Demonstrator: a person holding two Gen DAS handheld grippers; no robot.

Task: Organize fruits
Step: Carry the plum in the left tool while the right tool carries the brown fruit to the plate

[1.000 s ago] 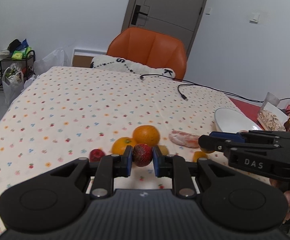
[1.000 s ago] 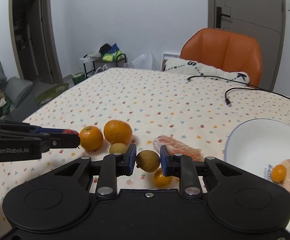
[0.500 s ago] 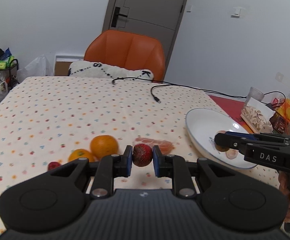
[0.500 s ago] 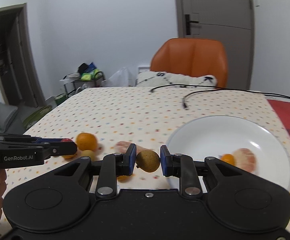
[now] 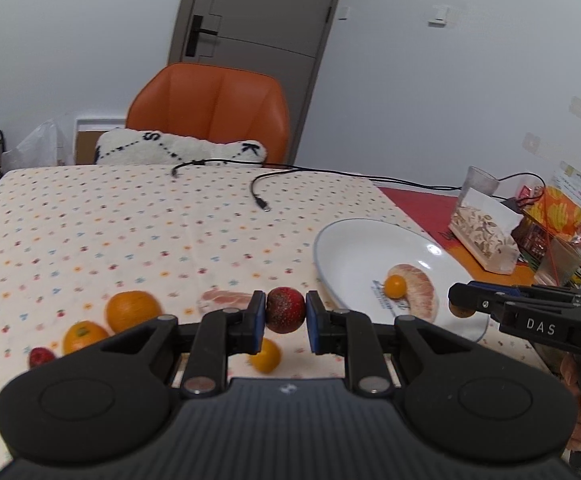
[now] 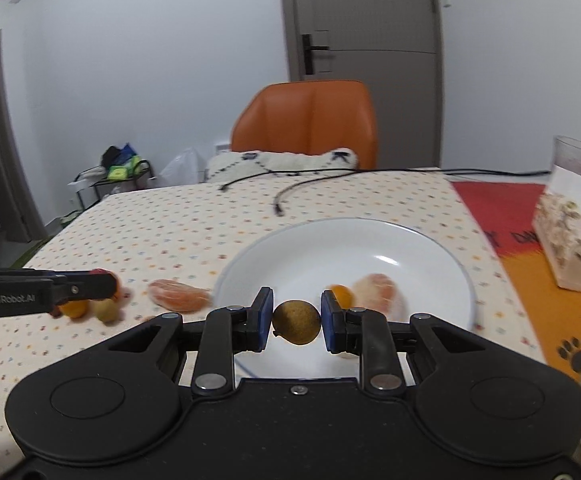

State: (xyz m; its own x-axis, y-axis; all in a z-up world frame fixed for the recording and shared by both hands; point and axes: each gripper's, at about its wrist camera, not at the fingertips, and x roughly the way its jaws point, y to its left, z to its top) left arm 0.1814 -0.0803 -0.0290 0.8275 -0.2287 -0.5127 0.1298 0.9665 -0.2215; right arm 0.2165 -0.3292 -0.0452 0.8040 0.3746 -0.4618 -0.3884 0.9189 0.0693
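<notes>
The left tongs are closed on a dark red fruit, pinched between the blue pads; the right tongs are closed the same way on a brownish-yellow fruit. Both fruits are off the table. The white plate lies just ahead of and below the right tongs, and ahead and to the right of the left tongs. It already carries a peeled segment and a small orange fruit.

Both fruits are small, round and gripped only at two sides, so a jolt or a slight loosening could let either one roll out before it is over the plate. Let go from a height, each would likely bounce or roll across the smooth plate, knock the fruit already there, or run off the rim. The two tongs are aimed at the same plate and are close together, so they could collide if both go in at once.

Still on the table to the left of the left tongs are two oranges, a red fruit and a second peeled segment, with a small orange fruit just beneath the tongs. A black cable lies well beyond the plate. To the right of the plate stand a snack bag and a cup, near enough to be brushed by a wide swing of the right tongs. Beyond the far edge is an orange chair.
</notes>
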